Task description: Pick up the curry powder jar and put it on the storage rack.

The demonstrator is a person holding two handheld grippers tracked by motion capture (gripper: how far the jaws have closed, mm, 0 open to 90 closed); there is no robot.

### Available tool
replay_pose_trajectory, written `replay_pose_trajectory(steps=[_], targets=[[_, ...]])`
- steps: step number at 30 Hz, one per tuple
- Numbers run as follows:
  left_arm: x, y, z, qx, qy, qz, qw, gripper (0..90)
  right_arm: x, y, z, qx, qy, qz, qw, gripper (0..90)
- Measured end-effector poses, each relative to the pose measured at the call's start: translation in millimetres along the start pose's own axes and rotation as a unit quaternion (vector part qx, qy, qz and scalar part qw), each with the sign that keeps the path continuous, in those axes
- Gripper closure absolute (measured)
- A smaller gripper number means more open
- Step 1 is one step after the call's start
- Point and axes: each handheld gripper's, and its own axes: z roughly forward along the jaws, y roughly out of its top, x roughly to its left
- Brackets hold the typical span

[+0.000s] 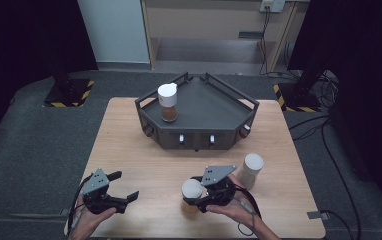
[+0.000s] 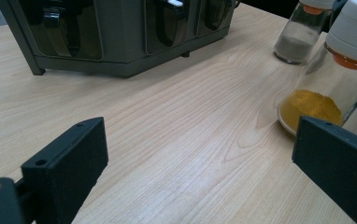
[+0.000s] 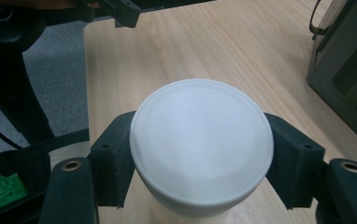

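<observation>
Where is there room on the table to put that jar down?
Bare wood lies between the left hand-held gripper and the dark rack, and along the table's left edge. The rack's tray is free right of the brown-spice jar. It is crowded near the right hand-held gripper, holding the yellow-spice jar, beside the pale jar.

— What has the right gripper (image 3: 200, 154) got hold of?
— A jar with a white lid (image 3: 201, 140). The two black jaws press on it from either side, just under the lid's rim.
— And around it?
— The wooden table (image 3: 242, 51), grey carpet (image 3: 57, 84) off its edge, and a dark rack (image 3: 349, 60) at the right.
</observation>
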Motion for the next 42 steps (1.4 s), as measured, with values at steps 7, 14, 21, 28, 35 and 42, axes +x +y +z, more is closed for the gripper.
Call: replay_pose_trajectory(steps=[7, 14, 21, 28, 35, 42], targets=[[0.0, -0.5, -0.4, -0.002, 0.001, -0.002, 1.0, 2.7, -7.9, 13.1, -1.5, 0.009, 0.01, -0.01, 0.9999, 34.1], [0.3, -1.0, -0.7, -0.004, 0.001, -0.004, 1.0, 2.6, -14.8, 27.5, -5.8, 0.013, 0.012, -0.019, 0.9997, 34.1], [0.8, -1.1, -0.8, -0.004, 0.001, -0.005, 1.0, 2.6, -24.3, 40.6, -12.5, 0.015, 0.008, -0.014, 0.9998, 34.1], [1.0, -0.5, 0.0, -0.001, -0.001, -0.005, 1.0, 2.7, -31.1, 56.7, -20.5, 0.019, -0.007, -0.012, 0.9997, 34.1], [1.3, -0.6, 0.1, -0.001, -0.002, -0.006, 1.0, 2.7, -43.2, 72.9, -29.3, 0.022, -0.021, -0.004, 0.9995, 34.1], [1.9, -0.9, 0.0, -0.001, -0.002, -0.008, 1.0, 2.7, -60.5, 93.1, -39.9, 0.021, -0.037, 0.002, 0.9991, 34.1]])
